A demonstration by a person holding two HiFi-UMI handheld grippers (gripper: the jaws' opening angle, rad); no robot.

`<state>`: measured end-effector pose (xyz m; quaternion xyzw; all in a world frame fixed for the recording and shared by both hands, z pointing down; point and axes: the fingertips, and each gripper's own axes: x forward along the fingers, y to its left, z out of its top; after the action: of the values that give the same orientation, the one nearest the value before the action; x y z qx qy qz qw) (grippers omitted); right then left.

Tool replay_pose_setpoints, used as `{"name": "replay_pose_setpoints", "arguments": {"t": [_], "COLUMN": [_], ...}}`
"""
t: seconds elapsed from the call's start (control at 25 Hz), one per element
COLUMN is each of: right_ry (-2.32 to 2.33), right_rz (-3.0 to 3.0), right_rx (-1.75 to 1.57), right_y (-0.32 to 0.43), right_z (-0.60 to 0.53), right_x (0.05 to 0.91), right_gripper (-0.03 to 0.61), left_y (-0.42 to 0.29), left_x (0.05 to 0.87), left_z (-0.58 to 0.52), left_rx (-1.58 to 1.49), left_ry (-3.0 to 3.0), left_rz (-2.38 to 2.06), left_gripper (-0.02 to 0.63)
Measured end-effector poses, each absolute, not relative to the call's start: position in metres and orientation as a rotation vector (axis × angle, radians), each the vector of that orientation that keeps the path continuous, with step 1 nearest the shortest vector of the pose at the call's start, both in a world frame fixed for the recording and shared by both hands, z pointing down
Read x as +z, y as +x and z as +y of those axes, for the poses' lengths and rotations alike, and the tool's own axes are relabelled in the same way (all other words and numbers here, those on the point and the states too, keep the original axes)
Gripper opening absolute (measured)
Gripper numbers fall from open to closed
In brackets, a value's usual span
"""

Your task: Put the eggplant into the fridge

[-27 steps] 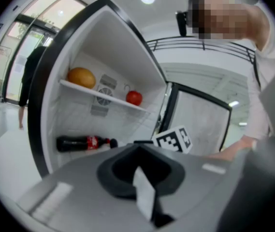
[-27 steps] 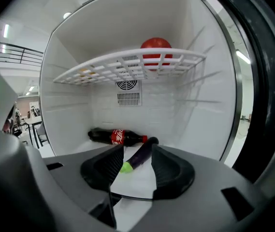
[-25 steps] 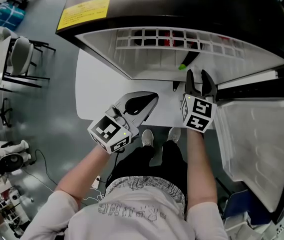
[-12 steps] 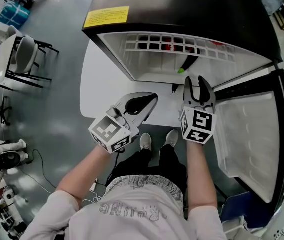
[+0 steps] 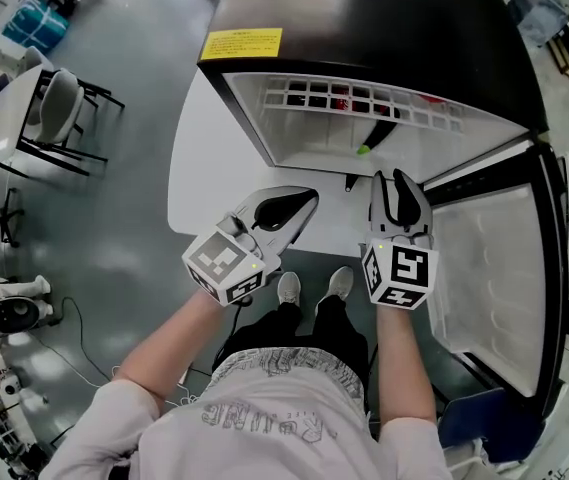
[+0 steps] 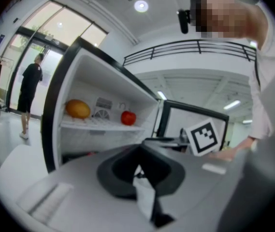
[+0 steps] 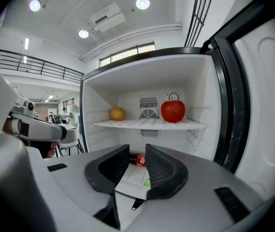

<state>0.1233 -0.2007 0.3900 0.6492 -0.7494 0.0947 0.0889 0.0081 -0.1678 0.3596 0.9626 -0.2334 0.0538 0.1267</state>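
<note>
The eggplant (image 5: 381, 131), dark with a green stem end, lies on the floor of the open fridge (image 5: 384, 28), below the wire shelf. In the right gripper view only its green tip (image 7: 147, 182) shows between the jaws, farther in. My right gripper (image 5: 396, 176) hovers just outside the fridge opening. Its jaws have just been closing, a gap is left between them and nothing is in it. To its left my left gripper (image 5: 307, 196) is shut and empty, over the white table (image 5: 199, 168).
An orange (image 7: 118, 113) and a red apple (image 7: 173, 110) sit on the fridge shelf, with a red can (image 7: 140, 160) below. The fridge door (image 5: 494, 278) stands open at the right. A chair (image 5: 49, 108) stands far left. A person (image 6: 31, 88) stands beyond.
The right gripper has drawn back from the fridge opening and its jaws have narrowed. The left gripper has shifted only slightly. The eggplant has stayed in the fridge.
</note>
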Motion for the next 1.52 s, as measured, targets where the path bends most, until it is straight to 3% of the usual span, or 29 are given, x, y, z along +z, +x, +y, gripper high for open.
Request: {"name": "replay_pose_setpoints", "arguments": {"t": [0.56, 1.52], "right_ry": [1.796, 1.652], "right_rz": [-2.367, -2.403], "right_rx": [0.226, 0.191], "right_y": [0.085, 0.081], "right_z": [-0.172, -0.125], "right_x": [0.354, 0.334], "right_gripper": [0.037, 0.006], "left_y": [-0.012, -0.033], "left_x": [0.342, 0.326], "left_z": [-0.168, -0.151], "left_rx": [0.121, 0.09], "left_ry": [2.797, 2.8], "left_rz": [-0.745, -0.813], "left_gripper": [0.006, 0.006]}}
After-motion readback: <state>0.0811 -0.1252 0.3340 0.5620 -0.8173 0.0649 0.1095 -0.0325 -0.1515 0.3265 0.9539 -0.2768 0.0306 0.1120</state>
